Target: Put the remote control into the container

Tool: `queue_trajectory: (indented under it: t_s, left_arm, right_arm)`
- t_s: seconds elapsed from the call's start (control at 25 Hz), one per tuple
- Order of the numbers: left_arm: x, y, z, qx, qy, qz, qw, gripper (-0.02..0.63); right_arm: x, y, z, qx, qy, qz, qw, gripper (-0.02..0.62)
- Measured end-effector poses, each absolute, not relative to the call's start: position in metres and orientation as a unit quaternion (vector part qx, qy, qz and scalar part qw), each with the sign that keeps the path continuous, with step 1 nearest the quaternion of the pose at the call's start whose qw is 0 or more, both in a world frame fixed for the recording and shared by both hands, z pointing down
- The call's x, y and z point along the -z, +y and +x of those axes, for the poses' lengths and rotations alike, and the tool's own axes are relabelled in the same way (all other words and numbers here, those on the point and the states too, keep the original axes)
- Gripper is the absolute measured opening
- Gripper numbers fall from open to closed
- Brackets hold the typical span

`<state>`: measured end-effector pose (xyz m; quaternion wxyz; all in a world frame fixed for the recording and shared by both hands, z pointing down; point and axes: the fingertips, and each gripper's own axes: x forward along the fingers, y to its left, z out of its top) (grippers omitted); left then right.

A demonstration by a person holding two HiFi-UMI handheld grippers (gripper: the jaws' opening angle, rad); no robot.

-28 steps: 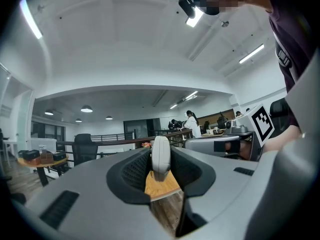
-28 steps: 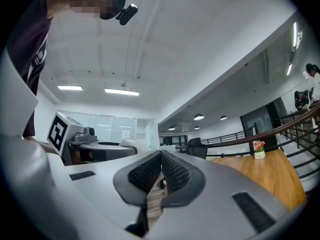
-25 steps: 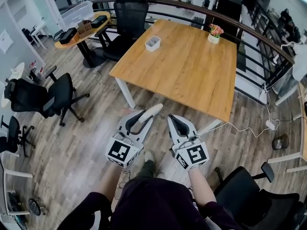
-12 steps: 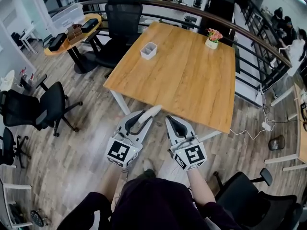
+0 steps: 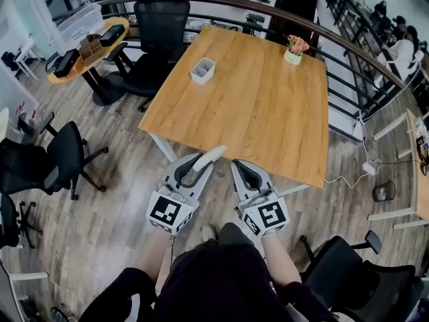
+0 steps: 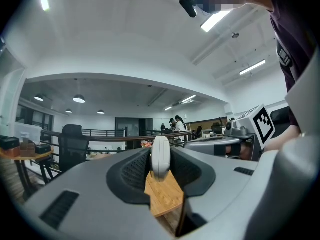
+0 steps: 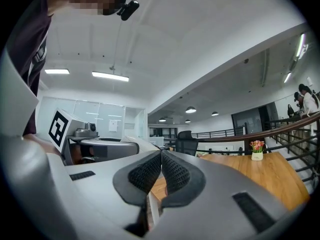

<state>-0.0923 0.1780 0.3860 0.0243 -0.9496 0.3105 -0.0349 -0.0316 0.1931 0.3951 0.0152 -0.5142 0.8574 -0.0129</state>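
A slim white remote control sticks out forward from my left gripper, which is shut on it; in the left gripper view the remote stands on edge between the dark pads. My right gripper is beside it, shut with nothing in it; its ribbed pads touch. Both are held low in front of the person's body, over wooden floor just short of the near edge of the wooden table. The white container stands on the table's far left part, well away from both grippers.
A small flower pot sits at the table's far right. A black office chair stands behind the table, another at left, a third at lower right. A curved railing runs behind. A cable and power strip lie right.
The table and room have slid a little in the head view as the person steps toward the table. Both grippers keep their pose; the remote stays in the left one.
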Motion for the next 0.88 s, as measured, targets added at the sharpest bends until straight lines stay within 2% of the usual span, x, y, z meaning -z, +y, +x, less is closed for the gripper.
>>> queue_trajectory:
  t_s: [0.4, 0.88]
  left_arm:
    - [-0.395, 0.121, -0.09, 0.036, 0.311, -0.95, 0.006, 0.124]
    - [-0.394, 0.049, -0.04, 0.048, 0.328, -0.943, 0.006, 0.124]
  right_arm:
    - [-0.403, 0.133, -0.027, 0.027, 0.857, -0.514, 0.006, 0.02]
    - [-0.407, 0.056, 0.018, 0.034, 0.869, -0.493, 0.007, 0.02]
